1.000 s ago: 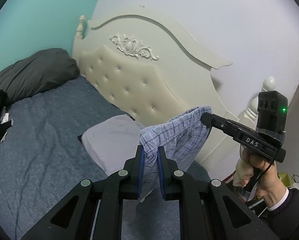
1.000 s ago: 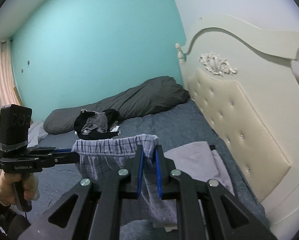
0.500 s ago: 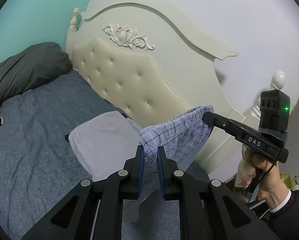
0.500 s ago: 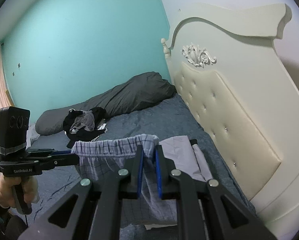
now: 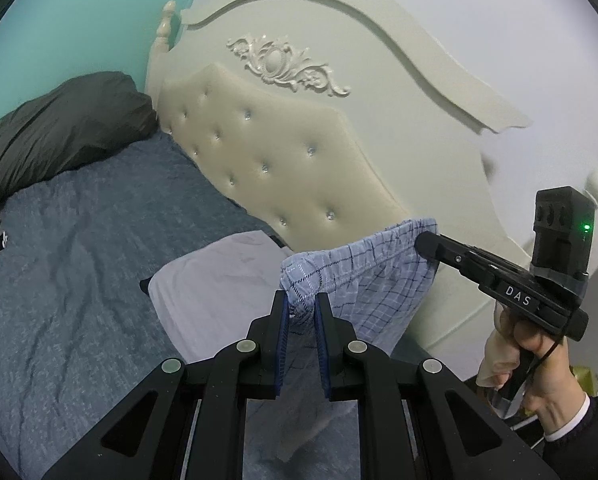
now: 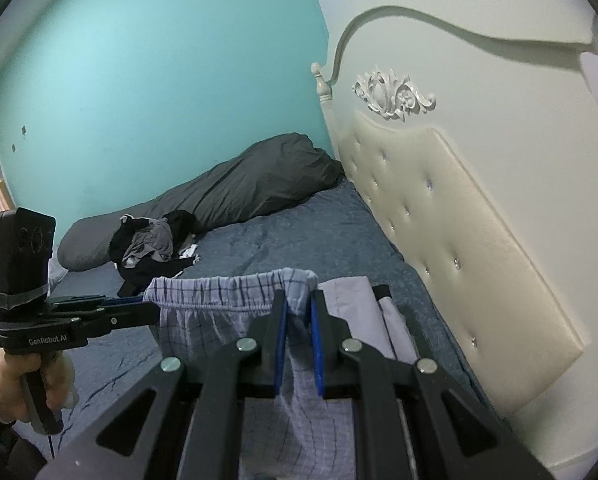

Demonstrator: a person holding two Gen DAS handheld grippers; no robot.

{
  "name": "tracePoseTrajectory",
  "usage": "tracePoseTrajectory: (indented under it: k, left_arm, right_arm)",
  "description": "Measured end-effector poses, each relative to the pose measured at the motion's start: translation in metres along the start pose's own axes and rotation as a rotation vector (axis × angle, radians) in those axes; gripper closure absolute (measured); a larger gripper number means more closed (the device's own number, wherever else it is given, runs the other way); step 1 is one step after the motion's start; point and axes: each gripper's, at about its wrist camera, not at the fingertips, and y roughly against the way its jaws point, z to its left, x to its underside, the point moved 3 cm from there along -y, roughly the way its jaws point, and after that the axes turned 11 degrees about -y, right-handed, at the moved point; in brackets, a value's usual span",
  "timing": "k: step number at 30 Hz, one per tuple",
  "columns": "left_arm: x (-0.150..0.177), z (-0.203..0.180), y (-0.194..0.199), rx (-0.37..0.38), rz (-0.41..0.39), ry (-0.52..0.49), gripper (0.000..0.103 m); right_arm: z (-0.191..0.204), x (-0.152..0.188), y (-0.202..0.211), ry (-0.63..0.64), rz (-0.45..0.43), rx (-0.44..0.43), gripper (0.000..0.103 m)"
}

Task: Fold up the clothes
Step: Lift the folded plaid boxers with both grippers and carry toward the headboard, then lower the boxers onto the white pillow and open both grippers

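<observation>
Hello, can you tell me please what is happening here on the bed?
A person holds a gripper in each hand and is folding clothes. Both the left gripper and the right gripper are shut on the waistband of the checked shorts, one at each end, so the shorts hang in the air above the bed. A light pillow lies beneath, and a pile of dark clothes waits further away.

The shorts (image 5: 379,280) are thin checked woven cloth with a gathered waistband. The claws (image 5: 299,312) (image 6: 297,320) look like matt black plastic with blue pads. The headboard (image 5: 283,160) is smooth cream padding, buttoned. The bedspread (image 5: 79,260) is crinkled matt cloth.
</observation>
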Motion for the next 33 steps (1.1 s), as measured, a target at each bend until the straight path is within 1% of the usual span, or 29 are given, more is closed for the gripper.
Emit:
tracePoseTrajectory:
  k: [7, 14, 26, 33]
  left_arm:
    - [-0.003, 0.027, -0.039, 0.0, 0.031, 0.025, 0.089]
    - [0.004, 0.057, -0.084, -0.002, 0.073, 0.054, 0.089]
    - [0.022, 0.099, -0.157, -0.011, 0.145, 0.115, 0.089]
    - [0.032, 0.112, -0.185, -0.015, 0.174, 0.138, 0.088]
  right_arm:
    - [-0.017, -0.008, -0.045, -0.007, 0.036, 0.029, 0.093]
    - [-0.038, 0.0, -0.097, -0.021, 0.085, 0.059, 0.093]
    - [-0.071, 0.009, -0.18, -0.007, 0.206, 0.135, 0.093]
    - [-0.084, 0.018, -0.218, -0.016, 0.297, 0.181, 0.092]
